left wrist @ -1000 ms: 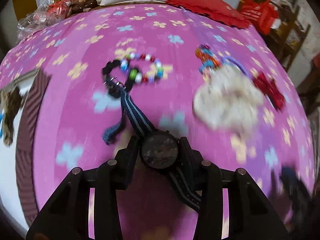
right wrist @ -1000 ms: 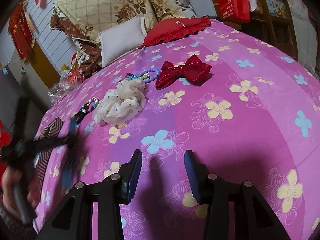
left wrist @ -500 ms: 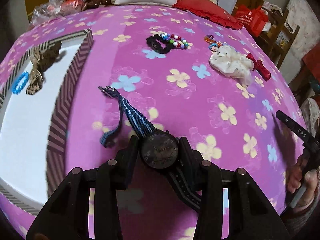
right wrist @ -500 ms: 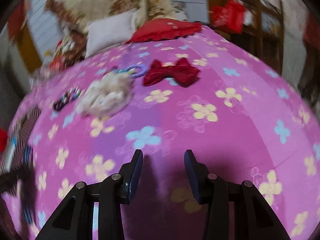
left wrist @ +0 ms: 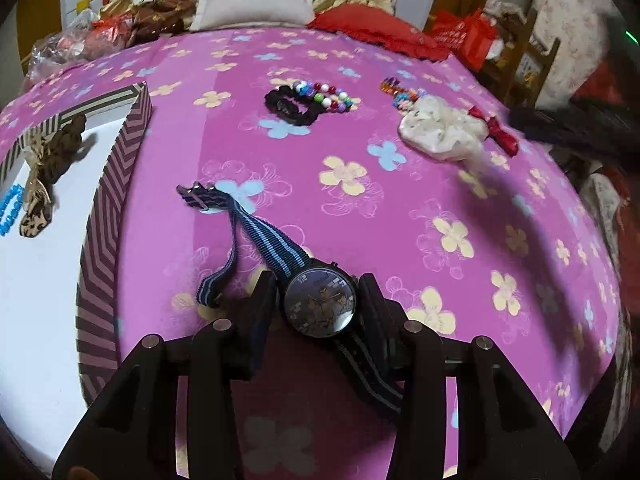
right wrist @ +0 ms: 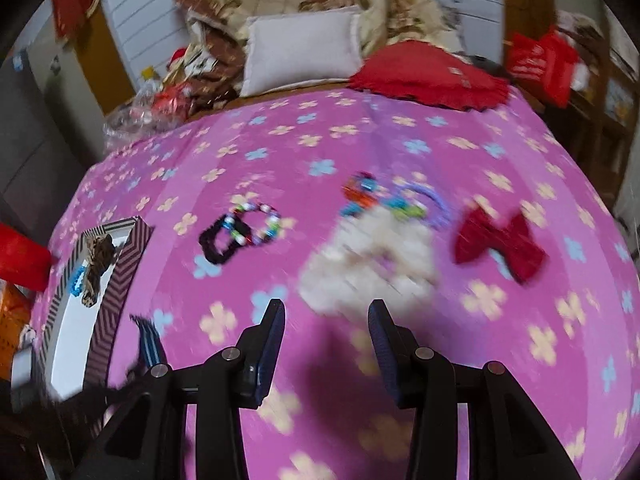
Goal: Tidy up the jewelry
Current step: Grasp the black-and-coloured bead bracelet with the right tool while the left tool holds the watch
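Watch (left wrist: 321, 305) dial numerals show "12"; other lettering is unreadable.

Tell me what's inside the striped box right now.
Inside the striped box lie a brown patterned hair tie and a blue beaded bracelet on its white floor. Its nearer part runs out of frame, unseen.

Watch (left wrist: 321, 305), dark dial, blue-striped strap, clamped in left hand-held gripper (left wrist: 319, 304) just above bed. Striped box (left wrist: 105, 216), white inside, holds leopard scrunchie (left wrist: 47, 168) & blue bracelet (left wrist: 10, 208). Black scrunchie (left wrist: 289, 105) touching bead bracelet (left wrist: 326, 94); cream scrunchie (left wrist: 444, 134) beside red bow (left wrist: 498, 132).
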### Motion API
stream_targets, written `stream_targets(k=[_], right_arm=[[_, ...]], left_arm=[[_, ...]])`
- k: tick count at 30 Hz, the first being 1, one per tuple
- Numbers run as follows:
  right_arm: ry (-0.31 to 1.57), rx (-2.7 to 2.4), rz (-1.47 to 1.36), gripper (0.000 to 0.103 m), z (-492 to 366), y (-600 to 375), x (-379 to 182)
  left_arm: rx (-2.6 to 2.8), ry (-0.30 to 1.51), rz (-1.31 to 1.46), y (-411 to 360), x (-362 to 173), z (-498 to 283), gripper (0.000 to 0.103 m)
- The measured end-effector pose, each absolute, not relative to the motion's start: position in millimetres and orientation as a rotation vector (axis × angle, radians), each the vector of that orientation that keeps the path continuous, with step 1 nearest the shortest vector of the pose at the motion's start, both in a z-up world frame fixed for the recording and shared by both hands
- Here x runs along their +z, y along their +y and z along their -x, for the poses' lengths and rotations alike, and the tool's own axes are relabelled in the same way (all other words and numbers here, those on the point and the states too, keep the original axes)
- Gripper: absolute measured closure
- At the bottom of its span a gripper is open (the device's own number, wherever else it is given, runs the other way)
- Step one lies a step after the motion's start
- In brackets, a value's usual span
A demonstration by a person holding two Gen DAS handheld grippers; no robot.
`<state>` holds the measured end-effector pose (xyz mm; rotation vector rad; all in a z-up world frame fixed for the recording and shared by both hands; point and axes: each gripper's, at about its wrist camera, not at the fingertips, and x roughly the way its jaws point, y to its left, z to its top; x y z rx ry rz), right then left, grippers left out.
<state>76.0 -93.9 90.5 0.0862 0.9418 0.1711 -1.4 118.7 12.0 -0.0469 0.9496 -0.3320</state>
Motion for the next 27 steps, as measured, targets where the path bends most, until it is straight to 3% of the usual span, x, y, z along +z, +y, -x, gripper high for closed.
stream_targets(k=[4, 12, 17, 18, 19, 22, 24, 25, 27], right_arm=[[0.983, 0.205, -0.056, 0.074, -132.5, -53.0, 82.3], [1.079, 0.198, 0.062, 0.075, -213.9, -3.5, 36.5], [1.096, 0.198, 0.053, 0.076, -225.4, -4.2, 18.5], [1.089, 0.195, 0.053, 0.079, -224.8, -4.2, 18.5], [1.086, 0.184, 0.057, 0.094, -224.5, -4.7, 18.1], [1.103, 0.187, 0.008, 0.095, -223.9, -10.6, 19.7], [1.094, 0.177, -0.010, 0.095, -215.4, -16.9, 25.4], [1.088, 0.176, -0.019, 0.095, -210.2, -19.6, 29.3], [1.064, 0.173, -0.025, 0.095, -196.0, -24.7, 42.7]], left_arm=[[-0.355, 0.959, 0.066, 120.3, 13.4, -0.3, 0.062], [-0.381, 0.958, 0.117, 125.3, 13.7, -0.3, 0.060], [-0.402, 0.954, 0.149, 127.8, 13.3, -2.1, 0.052], [-0.410, 0.953, 0.160, 128.6, 13.2, -2.3, 0.051], [-0.420, 0.950, 0.174, 129.4, 13.0, -2.6, 0.048], [-0.420, 0.941, 0.192, 130.2, 13.0, -2.0, 0.048], [-0.412, 0.942, 0.196, 130.1, 13.0, -2.2, 0.053], [-0.393, 0.950, 0.198, 131.4, 12.0, -3.2, 0.076], [-0.410, 0.959, 0.243, 137.4, 12.1, -4.9, 0.086]])
